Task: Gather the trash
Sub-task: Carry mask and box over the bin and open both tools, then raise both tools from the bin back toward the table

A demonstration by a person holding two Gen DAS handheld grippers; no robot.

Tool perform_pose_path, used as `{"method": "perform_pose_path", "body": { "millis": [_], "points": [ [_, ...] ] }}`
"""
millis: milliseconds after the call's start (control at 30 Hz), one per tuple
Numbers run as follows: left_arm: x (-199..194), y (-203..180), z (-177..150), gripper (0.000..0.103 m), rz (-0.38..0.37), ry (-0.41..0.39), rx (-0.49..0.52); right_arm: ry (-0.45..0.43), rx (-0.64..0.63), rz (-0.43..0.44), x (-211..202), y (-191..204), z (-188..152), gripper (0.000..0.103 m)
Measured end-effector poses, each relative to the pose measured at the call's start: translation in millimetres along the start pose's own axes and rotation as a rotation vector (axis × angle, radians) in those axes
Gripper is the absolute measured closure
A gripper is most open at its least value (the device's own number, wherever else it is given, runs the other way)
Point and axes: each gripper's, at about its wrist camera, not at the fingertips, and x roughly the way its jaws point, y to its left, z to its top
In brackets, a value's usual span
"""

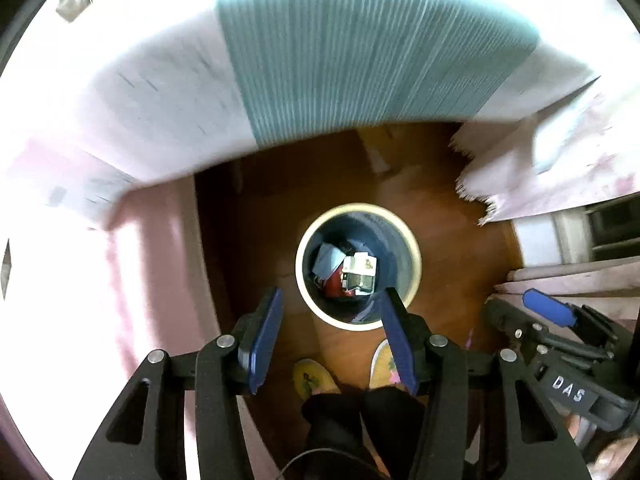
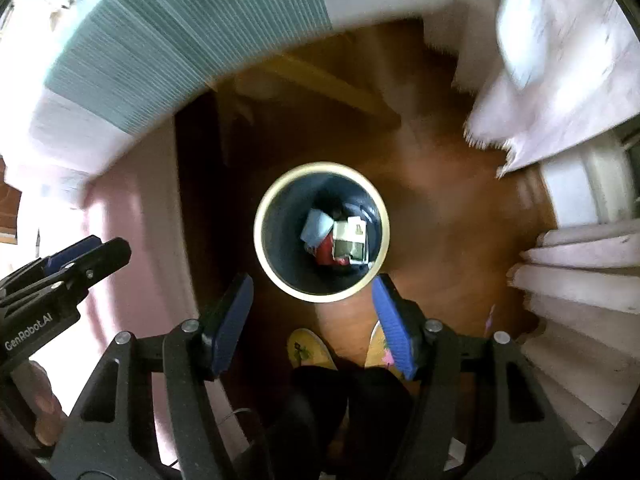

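A round bin with a cream rim [image 1: 356, 207] stands on the wooden floor straight below both grippers. In it lie a white carton [image 1: 360, 274], a pale blue piece [image 1: 328, 260] and something red [image 1: 334, 288]. My left gripper [image 1: 333, 294] hangs high above the bin's near rim, open, with nothing between its blue pads. The right wrist view shows the same bin [image 2: 259, 236] with the carton [image 2: 350, 242] inside. My right gripper [image 2: 312, 282] is open and empty too. Each gripper shows in the other's view: the right one [image 1: 548, 309] and the left one [image 2: 86, 254].
A bed with white and teal striped bedding [image 1: 360, 40] lies beyond the bin, and a pink sheet [image 1: 140, 280] hangs at the left. A fringed pale cloth [image 1: 540, 168] hangs at the right above folded fabric [image 2: 580, 264]. The person's yellow slippers [image 1: 312, 378] stand near the bin.
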Motion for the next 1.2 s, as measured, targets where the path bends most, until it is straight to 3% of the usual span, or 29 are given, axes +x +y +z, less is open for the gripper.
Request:
{"method": "perform_pose_path", "body": {
  "millis": [233, 500, 700, 867, 1200],
  "points": [
    [-138, 20, 7, 0.052, -0.018, -0.109, 0.050, -0.133, -0.011, 0.035, -128, 45, 11, 0.044],
    [-247, 35, 16, 0.052, -0.053, -0.249, 0.084, -0.284, -0.071, 0.037, -231, 102, 19, 0.044],
    [-301, 51, 28, 0.052, -0.069, -0.348, 0.093, -0.410, -0.133, 0.008, -288, 134, 31, 0.044],
    [-340, 64, 42, 0.051, -0.072, -0.417, 0.102, -0.488, -0.113, 0.018, -324, 153, 43, 0.044],
    [-376, 90, 57, 0.051, -0.053, -0.485, 0.100, -0.542, -0.139, 0.008, -349, 187, 40, 0.044]
  ]
}}
